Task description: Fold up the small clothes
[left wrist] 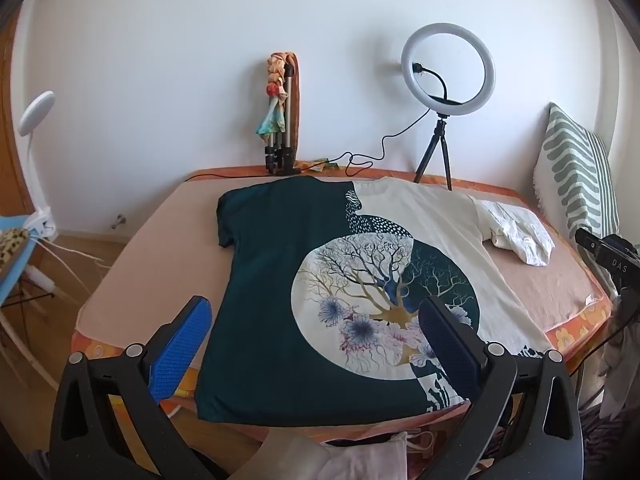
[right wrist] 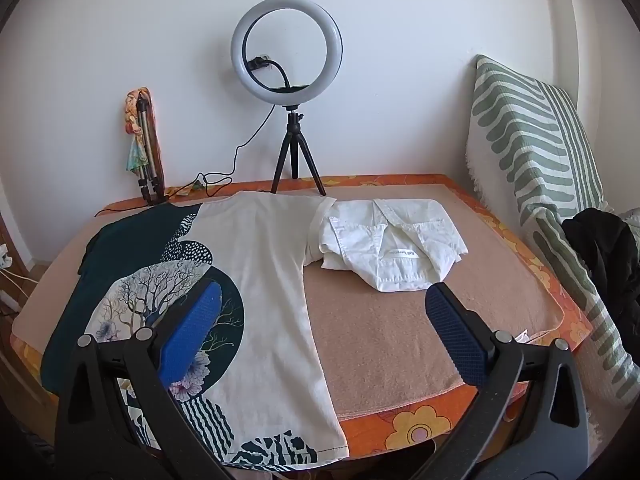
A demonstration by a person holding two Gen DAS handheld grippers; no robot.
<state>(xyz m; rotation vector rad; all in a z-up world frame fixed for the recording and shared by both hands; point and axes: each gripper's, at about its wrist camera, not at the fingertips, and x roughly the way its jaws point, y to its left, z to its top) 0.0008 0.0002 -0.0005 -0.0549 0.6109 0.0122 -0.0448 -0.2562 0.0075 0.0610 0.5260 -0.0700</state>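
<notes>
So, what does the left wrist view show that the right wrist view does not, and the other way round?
Only the left wrist view shows the white desk lamp and the T-shirt's whole dark green side. Only the right wrist view shows the black garment beside the striped cushion, and the label on the white shorts. Both show the T-shirt spread flat, the shorts, the ring light, the cushion, and open, empty grippers.

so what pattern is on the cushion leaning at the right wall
Wavy sage-green stripes on white, on the upright fabric cushion; clearest in the right wrist view.
</notes>
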